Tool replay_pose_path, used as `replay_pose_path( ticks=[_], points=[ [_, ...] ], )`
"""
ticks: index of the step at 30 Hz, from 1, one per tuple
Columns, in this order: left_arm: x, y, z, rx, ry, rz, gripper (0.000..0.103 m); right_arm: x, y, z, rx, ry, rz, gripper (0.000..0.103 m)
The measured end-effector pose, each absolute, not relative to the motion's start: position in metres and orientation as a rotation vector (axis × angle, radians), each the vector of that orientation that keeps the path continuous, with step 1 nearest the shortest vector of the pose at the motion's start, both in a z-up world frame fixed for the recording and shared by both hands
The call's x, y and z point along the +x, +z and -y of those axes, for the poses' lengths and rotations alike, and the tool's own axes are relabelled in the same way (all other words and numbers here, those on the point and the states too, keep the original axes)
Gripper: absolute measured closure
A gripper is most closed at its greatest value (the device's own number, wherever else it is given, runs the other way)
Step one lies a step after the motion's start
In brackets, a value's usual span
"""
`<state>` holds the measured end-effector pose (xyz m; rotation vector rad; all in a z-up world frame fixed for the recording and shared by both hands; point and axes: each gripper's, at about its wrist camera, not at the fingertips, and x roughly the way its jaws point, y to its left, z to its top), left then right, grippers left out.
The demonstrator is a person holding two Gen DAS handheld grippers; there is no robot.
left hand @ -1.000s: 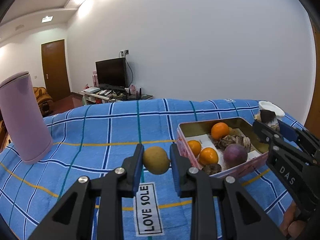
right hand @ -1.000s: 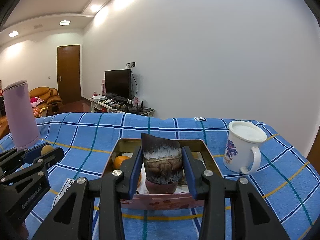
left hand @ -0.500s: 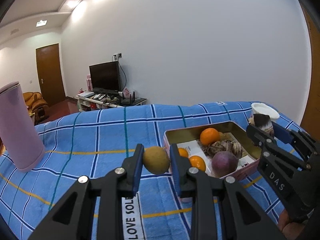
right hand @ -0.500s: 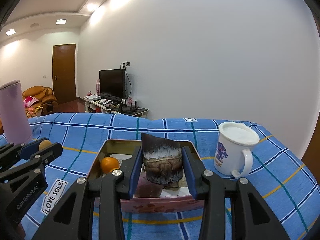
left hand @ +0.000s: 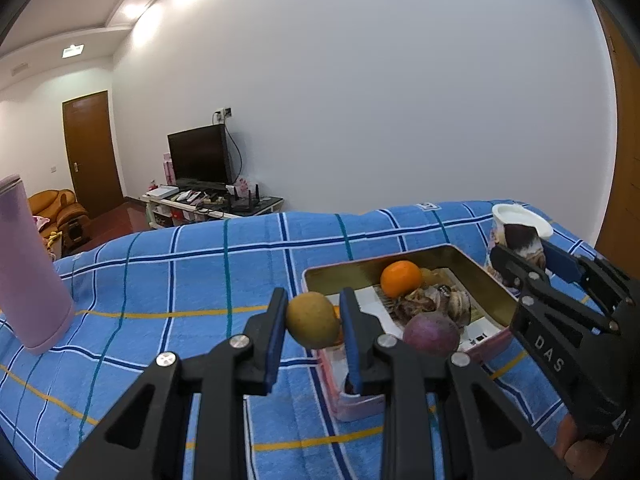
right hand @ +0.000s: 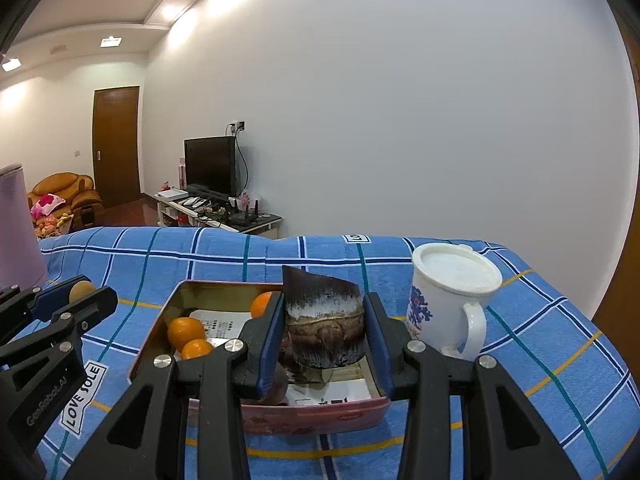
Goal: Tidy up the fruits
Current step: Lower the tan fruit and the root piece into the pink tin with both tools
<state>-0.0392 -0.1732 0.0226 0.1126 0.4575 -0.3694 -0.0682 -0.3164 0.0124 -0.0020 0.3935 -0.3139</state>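
Note:
My left gripper (left hand: 313, 322) is shut on a yellow-brown round fruit (left hand: 311, 320), held above the left edge of a pink tin box (left hand: 416, 254). The box holds an orange (left hand: 401, 278), a purple round fruit (left hand: 431, 333) and brown shelled pieces (left hand: 438, 302). My right gripper (right hand: 324, 330) is shut on a dark brown bamboo shoot (right hand: 324, 320), held over the near part of the tin box (right hand: 280, 418). Oranges (right hand: 185, 332) lie in the box's left side. The left gripper also shows in the right wrist view (right hand: 78, 294), at the left.
A white lidded mug (right hand: 454, 300) stands right of the box on the blue plaid cloth (right hand: 540, 340). A tall pink cylinder (left hand: 28, 268) stands at the far left. A "LOVE SOLE" label (right hand: 82, 398) lies on the cloth left of the box.
My left gripper has moved right with the fruit, from beside the box to over its left edge. My right gripper has stayed over the box with the bamboo shoot, shifting slightly.

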Motion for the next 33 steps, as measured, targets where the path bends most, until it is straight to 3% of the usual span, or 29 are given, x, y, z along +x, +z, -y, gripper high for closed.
replay_pose_path(
  ticks=[33],
  points=[
    [-0.001, 0.012, 0.208, 0.087, -0.399, -0.494, 0.075, -0.029, 0.007, 0.336, -0.018, -0.365, -0.423, 0.062]
  ],
)
